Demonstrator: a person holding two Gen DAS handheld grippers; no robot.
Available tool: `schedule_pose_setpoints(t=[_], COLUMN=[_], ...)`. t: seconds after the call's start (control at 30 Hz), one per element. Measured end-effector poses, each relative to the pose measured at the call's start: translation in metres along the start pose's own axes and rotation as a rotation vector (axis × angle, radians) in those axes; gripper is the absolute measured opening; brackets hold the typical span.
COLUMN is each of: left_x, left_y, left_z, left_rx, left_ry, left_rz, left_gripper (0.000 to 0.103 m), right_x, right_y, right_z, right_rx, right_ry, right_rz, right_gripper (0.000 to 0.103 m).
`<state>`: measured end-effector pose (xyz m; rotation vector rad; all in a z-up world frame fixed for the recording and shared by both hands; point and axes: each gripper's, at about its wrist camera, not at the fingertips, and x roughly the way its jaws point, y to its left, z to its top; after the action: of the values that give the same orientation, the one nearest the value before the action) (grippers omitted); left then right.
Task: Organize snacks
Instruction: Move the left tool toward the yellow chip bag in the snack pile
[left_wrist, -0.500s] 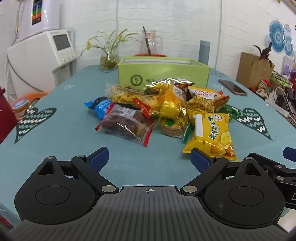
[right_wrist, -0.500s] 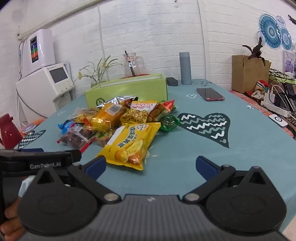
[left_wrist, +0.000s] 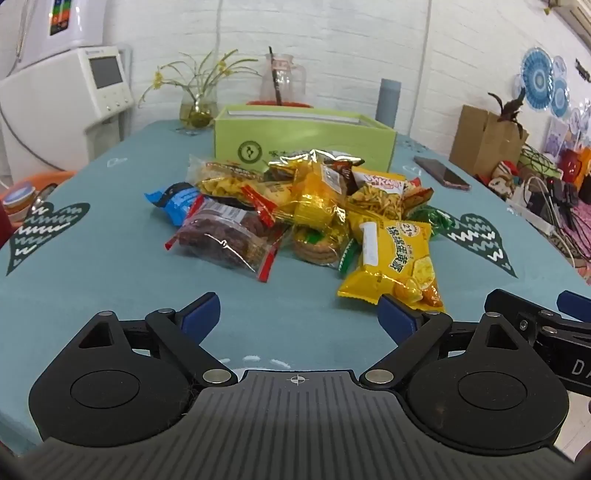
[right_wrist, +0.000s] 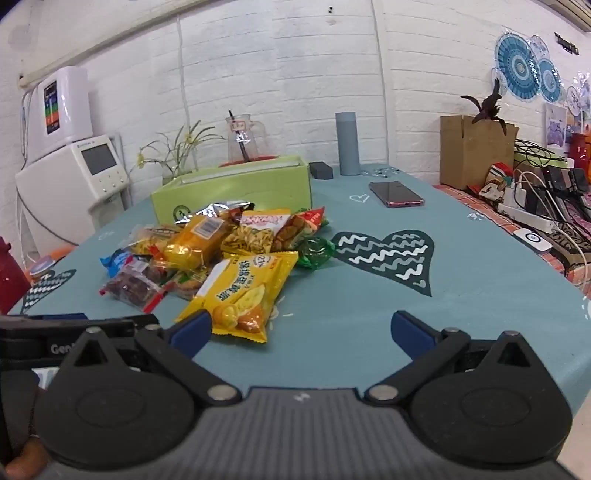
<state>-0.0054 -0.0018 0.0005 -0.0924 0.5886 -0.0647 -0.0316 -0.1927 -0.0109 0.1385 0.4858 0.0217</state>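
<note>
A pile of snack packets lies mid-table in front of an open green box (left_wrist: 303, 142) (right_wrist: 236, 188). Nearest is a yellow chip bag (left_wrist: 395, 264) (right_wrist: 242, 291). A clear bag of dark dried fruit (left_wrist: 221, 240) (right_wrist: 133, 286) and a blue packet (left_wrist: 173, 199) lie at the left, a green packet (right_wrist: 316, 251) at the right. My left gripper (left_wrist: 299, 317) is open and empty, short of the pile. My right gripper (right_wrist: 301, 328) is open and empty, its left finger near the chip bag's corner. Each gripper shows at the edge of the other's view.
The teal tablecloth (right_wrist: 461, 295) has dark heart patterns. A phone (right_wrist: 395, 194), a grey cylinder (right_wrist: 347, 144), a glass jug (right_wrist: 243, 138) and a plant vase (left_wrist: 195, 107) stand beyond the box. A white appliance (left_wrist: 66, 107) is at left; cardboard box and cables at right.
Both grippers have edged slightly forward toward the pile and tilted a little. The snacks have not moved.
</note>
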Motion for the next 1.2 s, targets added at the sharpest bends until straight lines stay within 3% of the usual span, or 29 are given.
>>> schedule_pose_setpoints(t=[0.1,0.33,0.47,0.8,1.2], left_x=[-0.002,0.002,0.002,0.007,0.012], left_y=[0.002,0.008,0.008,0.002,-0.001], left_z=[0.001,-0.003,-0.004,-0.007,-0.01], left_rx=[-0.012,-0.066,-0.048,-0.015,-0.002], left_ry=[-0.018,-0.009,-0.029,0.012,0.032], left_rz=[0.017,0.037,0.115,0.058,0.039], left_gripper=[0.087,0.08,0.08,0.088,0.089], right_x=[0.001,0.016,0.014,0.023,0.028], right_y=[-0.004,-0.018,-0.018,-0.015,-0.009], right_z=[0.003,-0.001,-0.002,-0.007,-0.013], right_rx=[0.051,0.179,0.169,0.12,0.085], right_ry=[0.015,0.132,0.128,0.168,0.197], right_rz=[-0.033,0.074,0.051,-0.003,-0.019], right_gripper=[0.103,0.103,0.103,0.103,0.103])
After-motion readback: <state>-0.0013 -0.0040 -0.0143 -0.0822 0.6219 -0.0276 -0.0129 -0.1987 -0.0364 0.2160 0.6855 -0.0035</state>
